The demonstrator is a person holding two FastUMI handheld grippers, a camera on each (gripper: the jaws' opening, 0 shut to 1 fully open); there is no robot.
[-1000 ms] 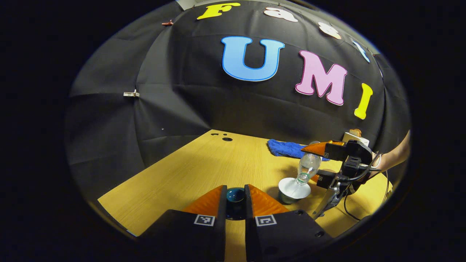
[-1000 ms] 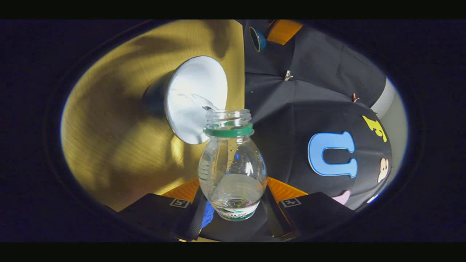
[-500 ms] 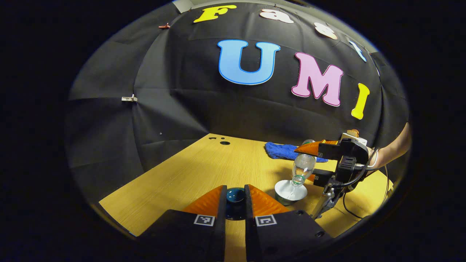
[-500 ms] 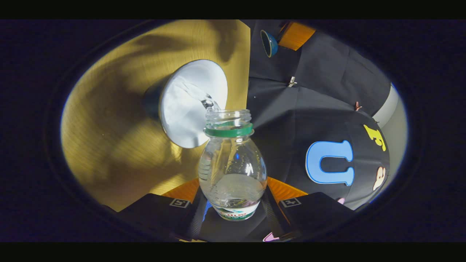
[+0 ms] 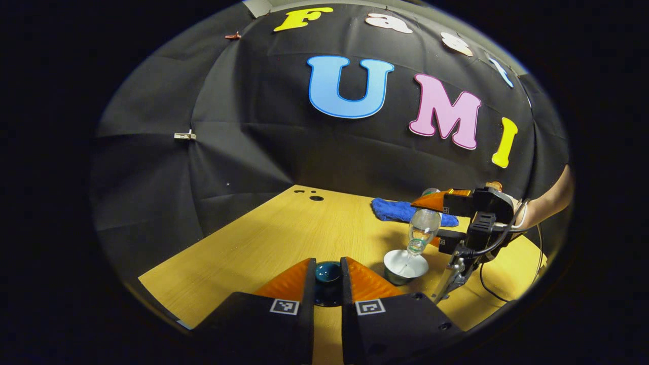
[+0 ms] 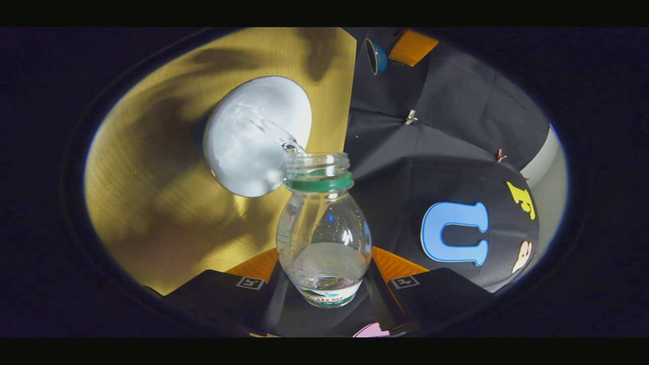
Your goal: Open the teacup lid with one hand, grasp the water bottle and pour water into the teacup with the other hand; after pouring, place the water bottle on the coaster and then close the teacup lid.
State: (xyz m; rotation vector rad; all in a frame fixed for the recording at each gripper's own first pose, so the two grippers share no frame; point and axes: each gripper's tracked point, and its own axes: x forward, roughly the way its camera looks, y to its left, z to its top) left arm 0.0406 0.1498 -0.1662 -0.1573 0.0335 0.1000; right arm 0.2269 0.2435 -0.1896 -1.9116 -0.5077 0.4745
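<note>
Above the teacup (image 5: 405, 266), the right gripper (image 6: 324, 276) clamps the tipped water bottle (image 6: 323, 238); the left gripper (image 5: 328, 278) pinches the lid (image 5: 327, 272).

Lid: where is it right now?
Left gripper view, bottom centre: the lid sits clamped between the left gripper jaws, off the table, left of the teacup.

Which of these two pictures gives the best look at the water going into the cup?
The right gripper view: the water bottle mouth and its stream into the white-lined teacup loom close. The left gripper view shows bottle and teacup small, far right.
</note>
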